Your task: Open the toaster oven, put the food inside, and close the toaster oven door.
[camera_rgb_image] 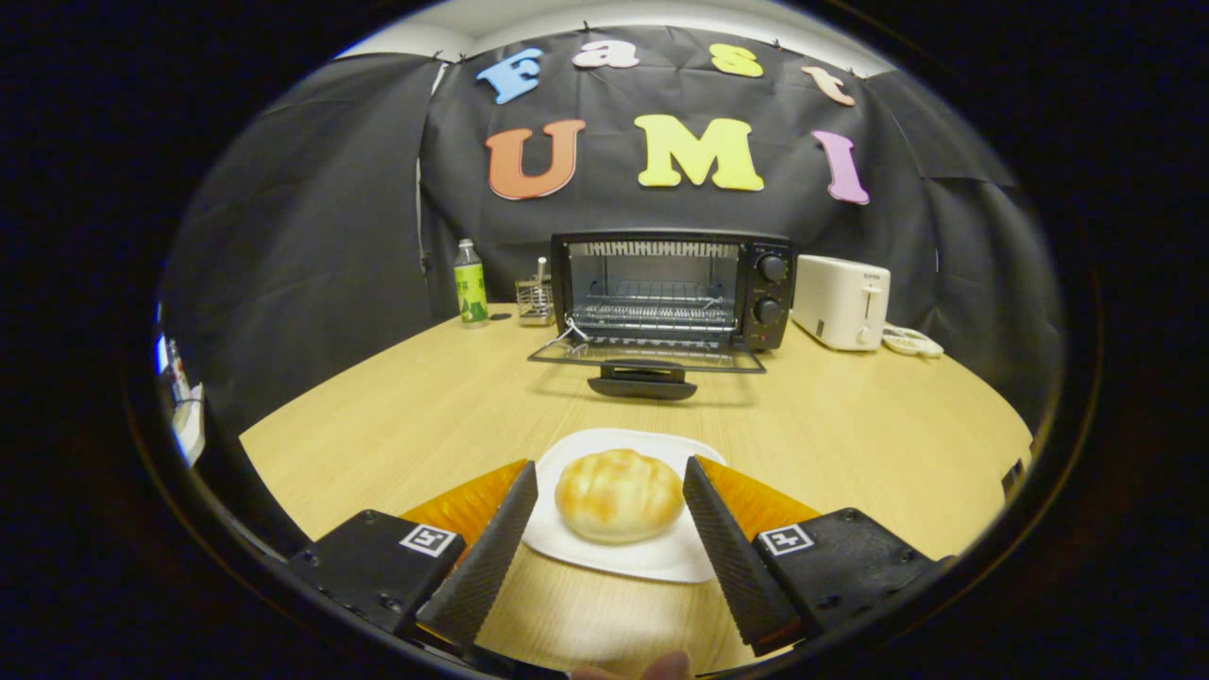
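My gripper stands wide open, its fingers either side of the round golden bread bun without touching it. The bun lies on a white square plate on the pale wooden table, its longer axis running across between my fingers. Beyond, the black toaster oven faces me, its glass door dropped flat open.

Golden-brown bun on white plate, black toaster oven, white toaster, pale wood-grain table.
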Action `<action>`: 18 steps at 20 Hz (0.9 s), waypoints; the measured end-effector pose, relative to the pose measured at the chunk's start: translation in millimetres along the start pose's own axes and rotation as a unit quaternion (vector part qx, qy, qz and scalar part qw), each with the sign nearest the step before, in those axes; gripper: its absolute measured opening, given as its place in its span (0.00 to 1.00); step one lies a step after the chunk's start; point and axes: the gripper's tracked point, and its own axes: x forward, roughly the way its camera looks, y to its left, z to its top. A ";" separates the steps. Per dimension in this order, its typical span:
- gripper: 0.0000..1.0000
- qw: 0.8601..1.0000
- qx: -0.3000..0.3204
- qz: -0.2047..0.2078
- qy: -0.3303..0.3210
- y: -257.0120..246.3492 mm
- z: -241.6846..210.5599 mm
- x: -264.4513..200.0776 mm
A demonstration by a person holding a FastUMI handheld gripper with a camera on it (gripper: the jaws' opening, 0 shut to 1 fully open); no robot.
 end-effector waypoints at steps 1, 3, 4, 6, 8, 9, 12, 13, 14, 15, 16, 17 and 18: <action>1.00 1.000 0.004 -0.001 0.005 -0.4 -3.5 2.7; 1.00 1.000 0.009 -0.003 0.015 -0.8 -9.3 5.3; 1.00 1.000 0.011 -0.004 0.015 -0.9 -9.9 5.8; 1.00 1.000 0.019 -0.007 0.017 -2.3 -10.5 6.1; 1.00 0.999 0.033 -0.009 0.029 -3.9 -17.0 9.5; 0.98 0.999 0.038 -0.007 0.031 -2.6 -17.7 11.6; 0.89 0.999 0.041 -0.001 0.031 -1.5 -17.6 13.2; 0.84 0.999 0.046 0.000 0.030 -2.8 -16.1 13.7; 0.80 0.998 0.053 0.001 0.029 -4.0 -15.5 13.4; 0.74 0.998 0.063 0.004 0.028 -3.5 -15.2 12.2; 0.67 0.997 0.074 0.006 0.027 -3.3 -14.2 11.8; 0.61 0.996 0.088 0.010 0.026 -2.6 -12.9 11.1; 0.57 0.994 0.105 0.013 0.025 -1.9 -10.4 9.1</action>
